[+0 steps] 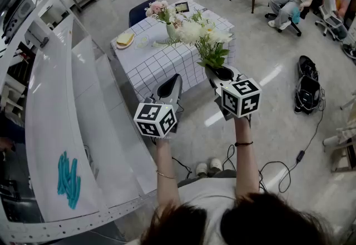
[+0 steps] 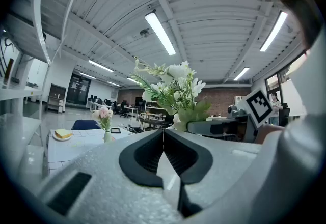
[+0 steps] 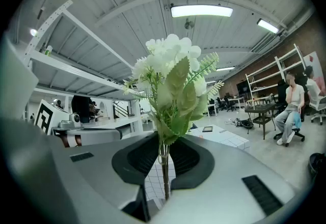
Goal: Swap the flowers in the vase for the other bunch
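Looking along the right tongs (image 3: 164, 152), we see them clenched on the thin green stems of the white bunch (image 3: 170, 73), with the dark pads pressing in from either side. The bunch stands upright. Its long axis runs straight up and down, with the stems low between the pads and the blooms pointing at the ceiling. It is carried in the air and rests on nothing. From the head view we place it just off the counter's (image 1: 161, 65) near edge, toward the right corner, with its blooms showing against the checked cloth.

We count one white bunch, one pink bunch (image 1: 158, 9), one vase (image 1: 171, 30), one plate (image 1: 124, 40) and two tongs. The pink bunch stands upright in the vase, toward the far side of the counter. The plate lies at the left corner with something yellow on it.

The white bunch has rounded heads of small white blooms packed close at the top. Broad pale-green leaves sit under them, and feathery fern-like sprigs stick out to the sides.

The left tongs (image 1: 175, 79) are clenched on nothing, and in their own view the pads meet in a single line. We see them held level, just to the left of the right tongs.
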`<state>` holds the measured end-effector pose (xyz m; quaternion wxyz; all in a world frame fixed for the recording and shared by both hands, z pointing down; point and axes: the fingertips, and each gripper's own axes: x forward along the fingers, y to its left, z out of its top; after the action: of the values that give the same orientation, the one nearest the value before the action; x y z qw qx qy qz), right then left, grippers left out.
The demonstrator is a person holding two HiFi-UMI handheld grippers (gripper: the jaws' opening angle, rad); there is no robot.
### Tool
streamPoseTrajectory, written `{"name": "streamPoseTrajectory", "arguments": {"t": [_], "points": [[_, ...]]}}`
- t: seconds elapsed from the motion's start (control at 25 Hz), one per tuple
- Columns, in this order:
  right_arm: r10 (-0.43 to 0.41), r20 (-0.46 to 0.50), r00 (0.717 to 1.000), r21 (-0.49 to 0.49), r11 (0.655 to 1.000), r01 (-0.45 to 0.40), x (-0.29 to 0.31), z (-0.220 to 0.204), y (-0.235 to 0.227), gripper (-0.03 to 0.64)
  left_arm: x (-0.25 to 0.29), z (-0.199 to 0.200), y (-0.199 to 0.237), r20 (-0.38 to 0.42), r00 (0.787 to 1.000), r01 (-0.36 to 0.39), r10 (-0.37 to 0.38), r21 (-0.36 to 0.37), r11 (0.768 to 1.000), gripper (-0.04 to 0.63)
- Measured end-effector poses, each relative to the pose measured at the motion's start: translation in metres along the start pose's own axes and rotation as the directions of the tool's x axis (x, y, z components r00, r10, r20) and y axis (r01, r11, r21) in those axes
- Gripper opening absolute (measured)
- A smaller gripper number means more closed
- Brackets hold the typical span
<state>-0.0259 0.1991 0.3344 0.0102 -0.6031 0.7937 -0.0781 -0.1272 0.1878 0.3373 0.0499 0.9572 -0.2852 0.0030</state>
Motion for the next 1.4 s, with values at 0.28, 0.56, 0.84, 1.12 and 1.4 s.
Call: {"name": "streamPoseTrajectory", "arguments": {"t": [0.28,0.56,0.84,1.12,1.4], "points": [[0.004,0.007,1.000,0.000,1.000,-0.004,-0.001,0.002,-0.002,0.064,0.000,-0.001,0.001,0.000,1.000,-0.009,0.009,-0.005,1.000,0.012],[0.011,0.011,1.000,0.001,1.000,-0.011,0.002,0.004,-0.006,0.064,0.004,0.000,0.003,0.001,1.000,-0.015,0.015,-0.005,1.000,0.012],[0.032,0.022,0.999,0.010,0.999,-0.032,0.006,0.006,-0.015,0.064,0.014,-0.002,0.003,-0.002,1.000,-0.026,0.026,-0.005,1.000,0.012],[0.048,0.020,0.999,0.025,0.999,-0.048,0.002,0.002,-0.024,0.064,0.016,-0.009,-0.006,-0.007,0.999,-0.049,0.048,-0.016,0.999,0.012],[0.067,0.007,0.998,0.047,0.997,-0.067,0.010,-0.002,-0.030,0.064,0.020,-0.012,0.002,-0.008,0.997,-0.076,0.076,-0.037,0.996,0.011]]}}
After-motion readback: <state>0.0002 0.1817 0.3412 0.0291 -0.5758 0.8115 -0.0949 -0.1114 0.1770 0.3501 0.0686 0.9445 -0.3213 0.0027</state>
